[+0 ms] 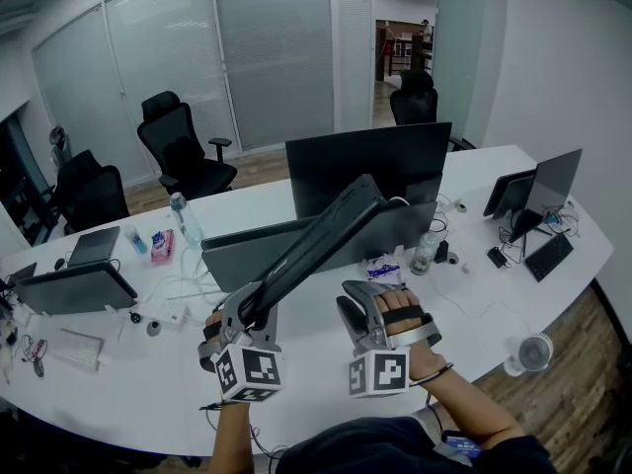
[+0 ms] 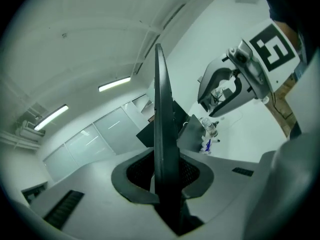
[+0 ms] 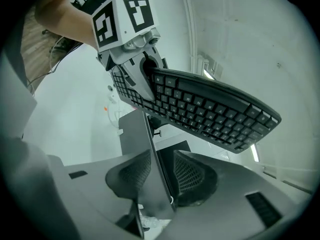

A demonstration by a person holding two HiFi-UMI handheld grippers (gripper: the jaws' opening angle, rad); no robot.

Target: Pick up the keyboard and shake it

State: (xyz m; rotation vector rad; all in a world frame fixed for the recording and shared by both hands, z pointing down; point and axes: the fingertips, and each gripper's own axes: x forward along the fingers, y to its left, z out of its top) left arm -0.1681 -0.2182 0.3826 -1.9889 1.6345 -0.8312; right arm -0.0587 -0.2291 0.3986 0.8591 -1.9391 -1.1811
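Note:
The black keyboard [image 1: 316, 240] is off the white desk [image 1: 148, 383], slanting up and away from my left gripper [image 1: 242, 309], which is shut on its near end. In the left gripper view the keyboard [image 2: 162, 134] stands edge-on between the pads of that gripper [image 2: 165, 184]. The right gripper view shows its key side [image 3: 210, 109] jutting from the left gripper [image 3: 135, 79]. My right gripper [image 1: 357, 309] hovers just right of the keyboard, jaws apart, nothing pressed between them [image 3: 160, 176]. It also shows in the left gripper view [image 2: 225, 89].
A black monitor [image 1: 370, 161] and a grey screen back [image 1: 227, 260] stand right behind the keyboard. A water bottle [image 1: 186, 220], a small bottle [image 1: 425, 250], laptops at left [image 1: 74, 284] and right [image 1: 548, 191], and a small fan [image 1: 533, 354] sit on the desk. Office chairs [image 1: 183, 146] stand beyond.

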